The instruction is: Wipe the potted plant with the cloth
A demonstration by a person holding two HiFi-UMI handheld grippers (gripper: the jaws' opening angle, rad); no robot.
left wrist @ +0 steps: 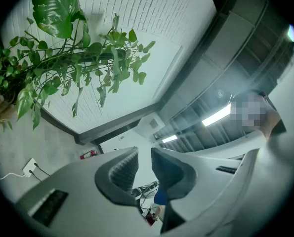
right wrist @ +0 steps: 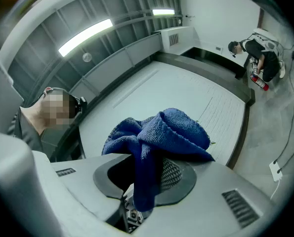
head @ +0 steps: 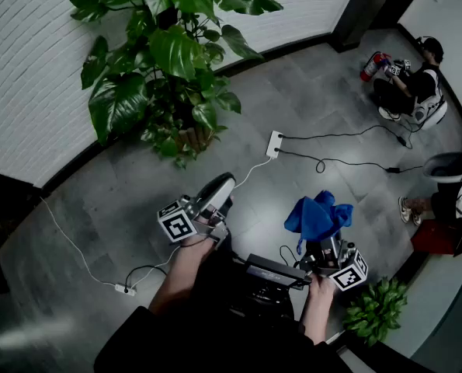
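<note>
In the head view, the large potted plant (head: 165,61) with broad, glossy green leaves stands on the grey tiled floor (head: 308,92), close to the white brick wall (head: 36,68). It is well apart from both hands. The left tongs (head: 221,183) are below the plant in the picture and do not touch it. The right tongs (head: 321,245) grasp a crumpled blue terry cloth (head: 317,214), which rises above them in a bunch.

In the left gripper view, the left tongs (left wrist: 144,154) are almost closed, with only a narrow gap and nothing between them. The potted plant (left wrist: 63,68) fills the upper left, and its thin stems and leaves spread in front of the wall (left wrist: 137,43).

In the right gripper view, the right tongs (right wrist: 151,174) are clenched on the cloth (right wrist: 156,132). One fold goes down between the pads, and the rest lies bunched on top.
</note>
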